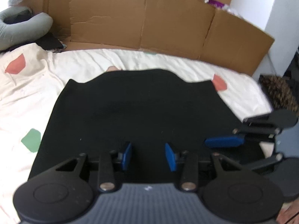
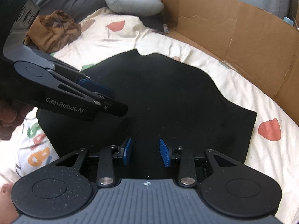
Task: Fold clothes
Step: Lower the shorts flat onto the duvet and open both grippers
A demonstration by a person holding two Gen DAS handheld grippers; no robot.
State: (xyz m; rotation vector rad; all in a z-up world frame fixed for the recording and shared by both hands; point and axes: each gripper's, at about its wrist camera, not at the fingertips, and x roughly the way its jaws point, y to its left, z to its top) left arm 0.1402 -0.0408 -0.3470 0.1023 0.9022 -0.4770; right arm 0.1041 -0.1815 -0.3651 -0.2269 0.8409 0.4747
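A black garment (image 1: 140,108) lies spread flat on a white duvet (image 1: 28,97) with coloured patches. My left gripper (image 1: 148,155) hovers over its near edge. The blue pads stand apart, and only flat black cloth shows in the gap. My right gripper (image 1: 229,141) enters from the right, just above the same edge. In the right wrist view the black garment (image 2: 168,97) fills the middle. There my right gripper (image 2: 145,152) is likewise open over the near edge. My left gripper (image 2: 114,100) reaches in from the left, above the cloth.
A crumpled brown garment (image 2: 54,31) lies at the far left of the duvet (image 2: 252,158). A grey curved pillow (image 2: 130,1) rests at the bed's head. A flattened cardboard sheet (image 1: 149,18) lines the far side. A woven basket (image 1: 278,91) stands beyond the bed's right edge.
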